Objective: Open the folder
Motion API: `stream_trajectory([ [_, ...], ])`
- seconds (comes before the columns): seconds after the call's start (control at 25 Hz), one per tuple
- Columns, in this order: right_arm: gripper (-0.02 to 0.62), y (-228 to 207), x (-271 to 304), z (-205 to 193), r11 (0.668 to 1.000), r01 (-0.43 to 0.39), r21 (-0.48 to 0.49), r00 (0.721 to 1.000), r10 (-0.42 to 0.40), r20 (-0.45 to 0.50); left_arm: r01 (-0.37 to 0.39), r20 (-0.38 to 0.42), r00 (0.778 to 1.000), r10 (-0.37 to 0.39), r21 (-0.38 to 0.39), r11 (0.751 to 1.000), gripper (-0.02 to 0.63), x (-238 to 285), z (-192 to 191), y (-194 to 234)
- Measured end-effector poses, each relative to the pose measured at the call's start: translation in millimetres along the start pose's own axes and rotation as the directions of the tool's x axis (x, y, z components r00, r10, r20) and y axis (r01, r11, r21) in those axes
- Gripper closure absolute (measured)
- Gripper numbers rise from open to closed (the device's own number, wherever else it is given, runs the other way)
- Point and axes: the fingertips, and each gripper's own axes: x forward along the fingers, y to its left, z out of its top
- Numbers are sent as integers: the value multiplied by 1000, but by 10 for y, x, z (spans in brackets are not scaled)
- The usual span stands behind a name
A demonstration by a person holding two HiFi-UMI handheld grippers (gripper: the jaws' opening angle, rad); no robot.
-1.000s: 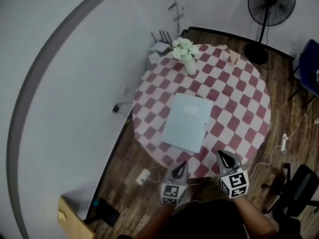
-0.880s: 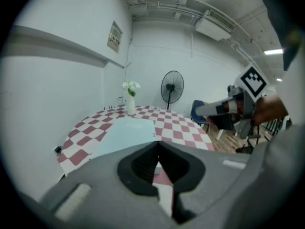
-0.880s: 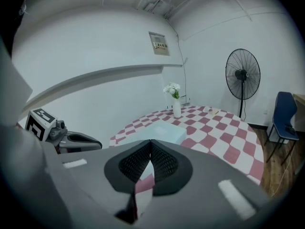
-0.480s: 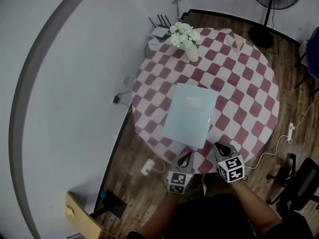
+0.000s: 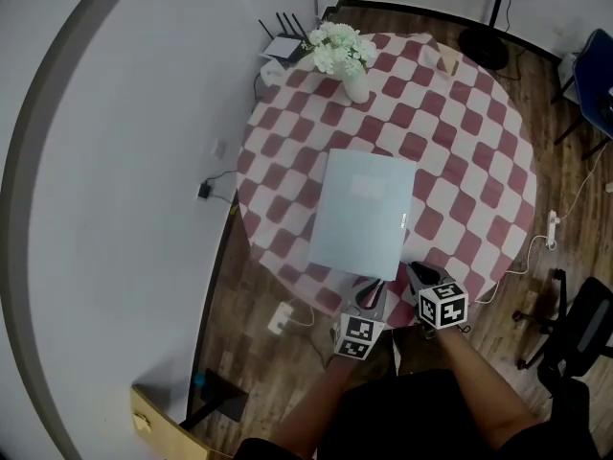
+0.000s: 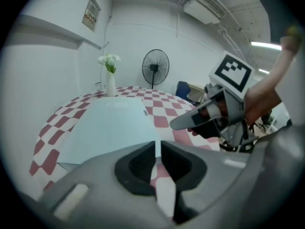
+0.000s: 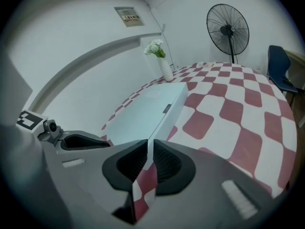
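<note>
A pale blue folder (image 5: 362, 213) lies shut and flat in the middle of the round checked table (image 5: 479, 161); it also shows in the left gripper view as the folder (image 6: 109, 128) and in the right gripper view as the folder (image 7: 143, 111). My left gripper (image 5: 369, 295) hovers at the folder's near edge, its jaws opening to a narrow slit with nothing between them. My right gripper (image 5: 414, 274) sits just right of that near corner, over the cloth, jaws close together and empty. In the two gripper views the left gripper (image 6: 158, 147) and the right gripper (image 7: 149, 149) both point down at the table's near rim.
A white vase of flowers (image 5: 345, 60) and a small tan object (image 5: 446, 60) stand at the far side of the table. A router (image 5: 283, 46) sits behind it by the wall, a standing fan (image 5: 498, 8) at the back right, and a dark chair (image 5: 575, 333) on the right.
Both grippers have sunk and moved forward from beyond the table's near edge up to the folder's near edge. The folder has not moved.
</note>
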Motion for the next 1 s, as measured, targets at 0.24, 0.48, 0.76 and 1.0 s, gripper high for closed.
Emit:
stream_trajectory([
  [0.24,540,-63,284,-132,991,28,132,1000,-26,-16,101,-40,994,-98,86,991,534,166,-106,14],
  [0.48,538,-83,355,-94,973,50,227,999,-50,-6,206,-92,977,-190,214,955,470,273,-166,-44],
  [0.76,528,-28,359,-100,965,27,261,1000,-27,-3,274,-182,958,-221,358,893,402,328,-230,-116],
  [1.0,528,-54,411,-107,969,40,243,999,-37,-14,266,-259,952,-160,452,852,405,407,-304,-39],
])
